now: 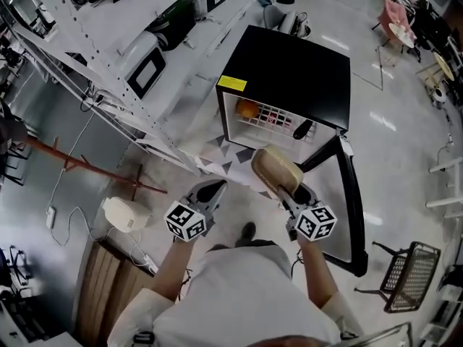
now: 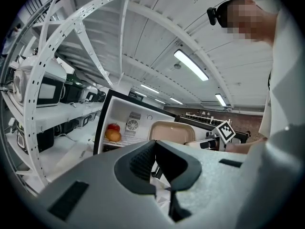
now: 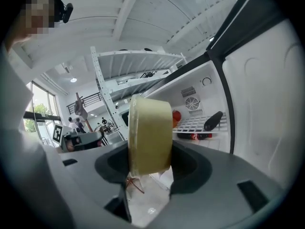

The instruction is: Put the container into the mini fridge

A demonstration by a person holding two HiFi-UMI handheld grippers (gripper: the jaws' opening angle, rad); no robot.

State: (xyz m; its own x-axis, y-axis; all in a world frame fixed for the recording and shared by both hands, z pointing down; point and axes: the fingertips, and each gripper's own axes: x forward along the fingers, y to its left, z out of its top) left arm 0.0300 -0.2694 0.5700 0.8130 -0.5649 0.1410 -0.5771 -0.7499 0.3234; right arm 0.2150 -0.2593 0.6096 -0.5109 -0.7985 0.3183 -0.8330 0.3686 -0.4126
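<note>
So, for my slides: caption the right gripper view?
Right gripper holding a beige container on edge, facing the open mini fridge with fruit inside.

1. Bright, even overhead light from ceiling strip lights (image 2: 193,65); daylight through a window (image 3: 40,111).
2. White glare patches on glossy floor (image 1: 383,121).
3. Heavy fisheye bending, black corners in both gripper views.
4. Mini fridge (image 3: 217,89) interior well lit, sharp.

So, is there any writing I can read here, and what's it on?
Nothing legible.
Yellow sticker on the mini fridge: too small to read.
Red label on the lying bottle inside: blurred.
Marker cubes: square patterns, no words.
</note>
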